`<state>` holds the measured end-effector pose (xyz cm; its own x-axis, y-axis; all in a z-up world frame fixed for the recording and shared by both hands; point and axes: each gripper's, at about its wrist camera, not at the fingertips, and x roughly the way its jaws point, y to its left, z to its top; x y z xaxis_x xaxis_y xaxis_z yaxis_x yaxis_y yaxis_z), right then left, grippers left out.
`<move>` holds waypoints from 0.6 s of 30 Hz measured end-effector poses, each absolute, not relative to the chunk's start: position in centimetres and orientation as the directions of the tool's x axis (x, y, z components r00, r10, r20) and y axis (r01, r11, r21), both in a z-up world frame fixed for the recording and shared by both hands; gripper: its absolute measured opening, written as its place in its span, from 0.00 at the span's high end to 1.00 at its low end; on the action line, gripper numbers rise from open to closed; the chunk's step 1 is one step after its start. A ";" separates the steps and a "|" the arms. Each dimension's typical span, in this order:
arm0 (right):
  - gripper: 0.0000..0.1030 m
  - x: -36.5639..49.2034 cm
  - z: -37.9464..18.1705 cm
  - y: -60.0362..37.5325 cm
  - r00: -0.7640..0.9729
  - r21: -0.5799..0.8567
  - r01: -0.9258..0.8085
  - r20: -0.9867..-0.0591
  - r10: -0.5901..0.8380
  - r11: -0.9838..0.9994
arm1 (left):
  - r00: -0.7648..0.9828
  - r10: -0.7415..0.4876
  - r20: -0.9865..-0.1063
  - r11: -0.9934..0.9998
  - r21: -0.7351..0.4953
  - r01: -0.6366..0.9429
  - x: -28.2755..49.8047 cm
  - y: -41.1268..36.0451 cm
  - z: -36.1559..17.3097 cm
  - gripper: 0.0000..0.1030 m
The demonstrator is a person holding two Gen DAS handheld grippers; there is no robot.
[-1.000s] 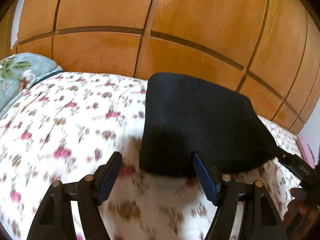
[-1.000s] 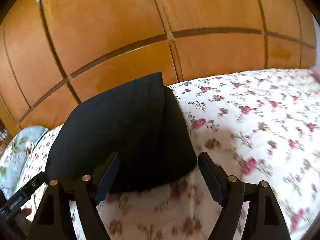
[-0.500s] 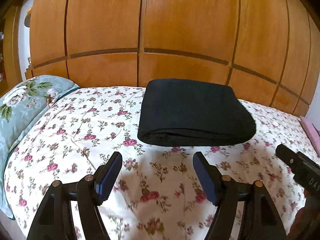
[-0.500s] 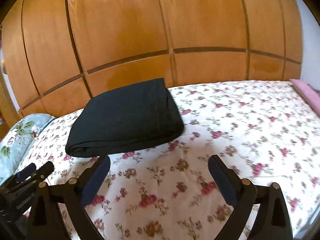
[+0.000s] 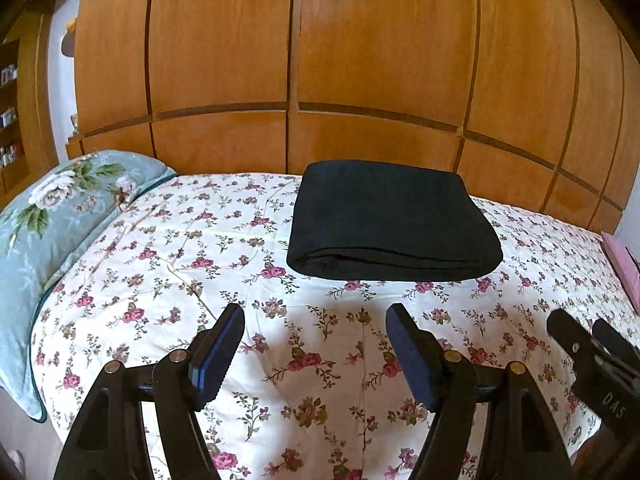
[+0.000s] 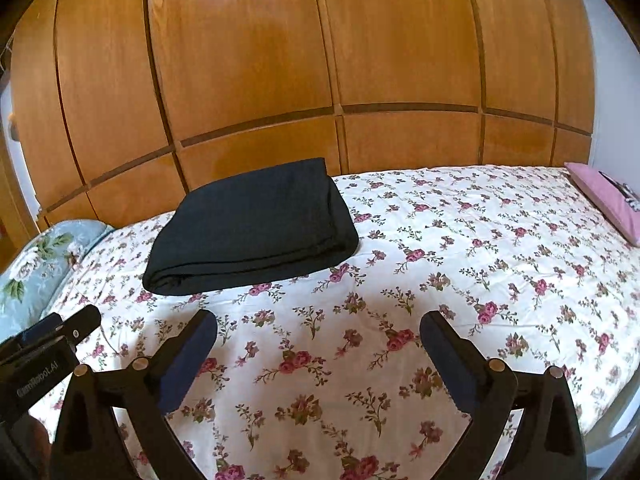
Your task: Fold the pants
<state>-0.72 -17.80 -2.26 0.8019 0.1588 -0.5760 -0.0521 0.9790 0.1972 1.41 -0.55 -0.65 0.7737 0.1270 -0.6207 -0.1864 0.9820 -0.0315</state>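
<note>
Pants (image 5: 394, 220): black, folded into a flat rectangular bundle, lying on the bedspread near its far edge, close to the wooden panelling; rounded fold edge faces the cameras. At 12 o'clock from the left gripper, at about 11 o'clock from the right gripper. Touched by neither gripper.

Left gripper (image 5: 316, 344): jaws spread wide, nothing between them, only bedspread showing in the gap; blue pads (image 5: 218, 350) face inward. Well apart from the pants.

Right gripper (image 6: 318, 346): jaws have just been opening and stand spread wide, nothing between them; hovers over bare bedspread, well apart from the pants. Seen in the left view at 4 o'clock, as a black tip.

Bedspread (image 5: 140, 280): white with pink rose print, covers the bed, a few shallow creases.

Pillow, floral (image 5: 48, 216): pale blue-green with large white flowers, at 9 o'clock from the pants, at the bed's left end.

Cushion, pink (image 6: 604, 200): at the bed's right end, 3 o'clock from the pants, well apart.

Panelling (image 5: 360, 60): glossy orange-brown wood with dark grooves, rising behind the bed.
</note>
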 end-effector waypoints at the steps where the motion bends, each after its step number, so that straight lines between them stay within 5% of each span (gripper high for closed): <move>1: 0.01 -0.7 -2.2 -17.8 0.801 0.202 -0.050 -0.576 0.160 0.978 | 0.776 0.129 -0.617 0.983 -0.026 -0.184 1.2 -0.6 -0.6 0.28; 18: 0.01 -0.8 -2.5 -16.7 0.787 0.183 -0.053 -0.598 0.154 0.982 | 0.780 0.142 -0.609 0.986 0.014 -0.168 0.3 -1.0 -0.3 0.28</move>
<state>-0.84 -16.67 -2.55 0.7866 0.1541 -0.5980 -0.0531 0.9817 0.1830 0.33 -1.00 -0.30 0.7805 0.1416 -0.6090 -0.1676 0.9857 0.0144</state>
